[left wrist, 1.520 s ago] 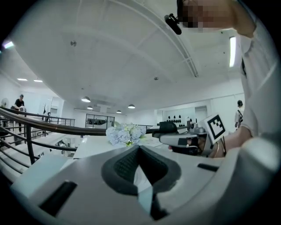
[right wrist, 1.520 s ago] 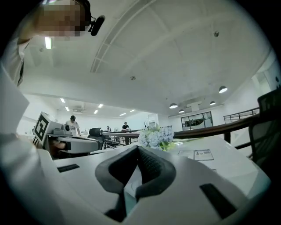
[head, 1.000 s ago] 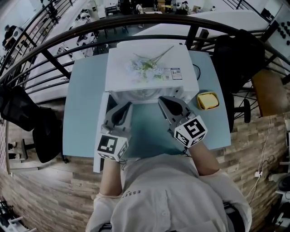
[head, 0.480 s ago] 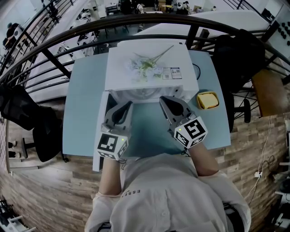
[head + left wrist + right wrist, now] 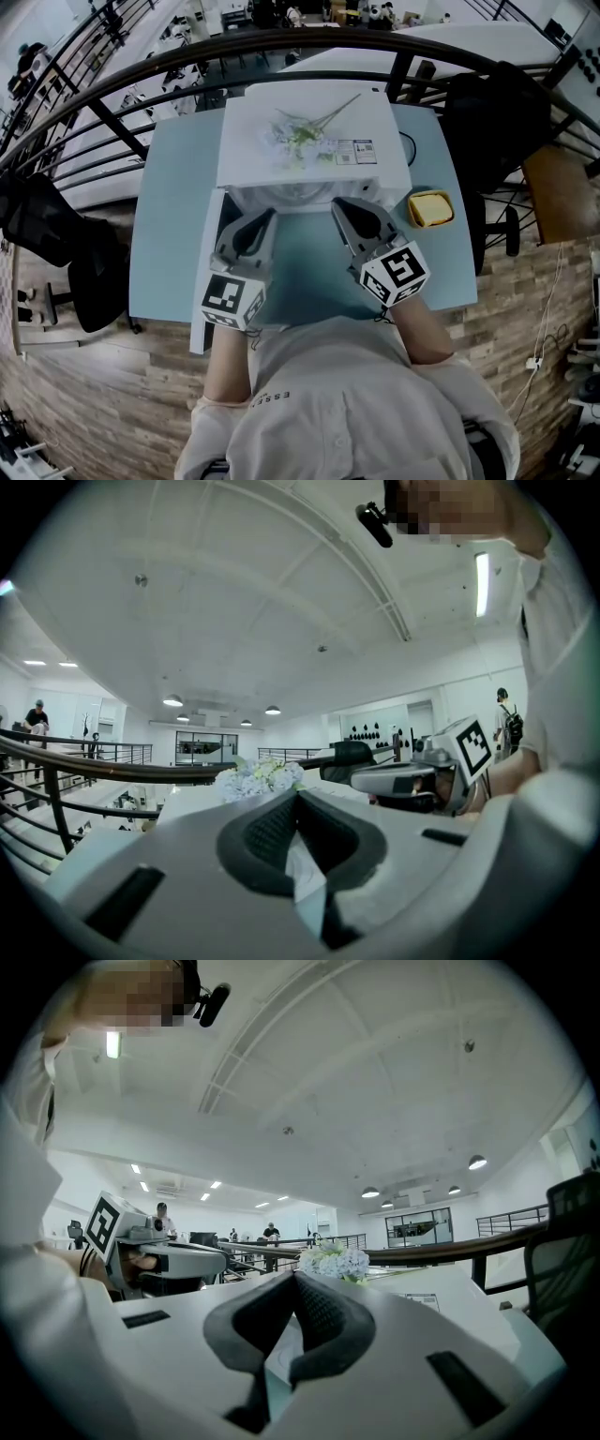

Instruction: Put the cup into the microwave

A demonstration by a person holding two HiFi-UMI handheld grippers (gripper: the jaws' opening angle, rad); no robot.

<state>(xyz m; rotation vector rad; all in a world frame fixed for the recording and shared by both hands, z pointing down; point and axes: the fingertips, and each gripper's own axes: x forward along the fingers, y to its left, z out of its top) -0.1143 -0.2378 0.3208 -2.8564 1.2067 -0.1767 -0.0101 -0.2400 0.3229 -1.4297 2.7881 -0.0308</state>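
The yellow cup [image 5: 429, 207] stands on the light blue table [image 5: 178, 187], just right of the white microwave [image 5: 309, 141]. The microwave's door [image 5: 208, 281] hangs open at the left, and its inside is barely visible from above. My left gripper [image 5: 265, 217] and right gripper [image 5: 337, 204] are held side by side over the table in front of the oven's opening, both tilted upward. Each is shut with nothing in it. In the left gripper view the jaws [image 5: 295, 794] meet at the tip, and likewise in the right gripper view [image 5: 295, 1274]. The cup lies right of the right gripper, apart from it.
A spray of pale flowers [image 5: 300, 136] lies on the microwave's top, also seen as flowers [image 5: 258, 778] and flowers [image 5: 333, 1262]. A dark curved railing [image 5: 281, 42] runs behind the table. Black chairs stand at the left [image 5: 56, 244] and right [image 5: 492, 112].
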